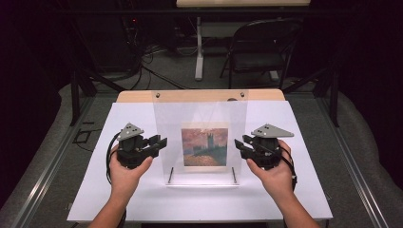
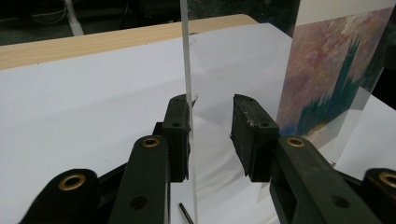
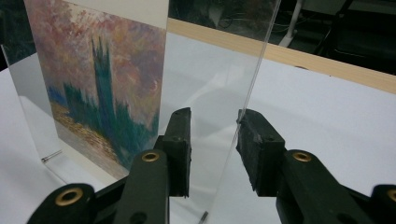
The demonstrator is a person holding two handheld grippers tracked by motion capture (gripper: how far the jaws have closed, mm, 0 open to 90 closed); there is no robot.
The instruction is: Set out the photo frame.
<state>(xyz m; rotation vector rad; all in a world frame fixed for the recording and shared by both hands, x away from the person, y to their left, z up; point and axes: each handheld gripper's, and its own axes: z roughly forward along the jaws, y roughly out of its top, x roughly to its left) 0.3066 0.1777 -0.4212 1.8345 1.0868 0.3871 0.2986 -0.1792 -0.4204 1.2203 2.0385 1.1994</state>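
A clear acrylic panel (image 1: 199,109) stands upright on the white tabletop (image 1: 133,194), with a painted print (image 1: 204,146) of a dark tower under a pink sky in its middle. Short metal pins (image 1: 170,175) stick out at its base. My left gripper (image 1: 161,141) is open at the panel's left edge. In the left gripper view the panel's edge (image 2: 186,46) runs between the jaws of that gripper (image 2: 212,105), close against the left one. My right gripper (image 1: 239,141) is open at the right edge. In the right gripper view that edge (image 3: 261,56) passes between its jaws (image 3: 212,116), nearer the right one, with the print (image 3: 93,70) beyond.
A strip of bare wood (image 1: 199,96) shows along the table's far edge. Behind the table stand a dark folding chair (image 1: 261,47) and a white table leg (image 1: 199,47), with cables (image 1: 152,52) on the floor.
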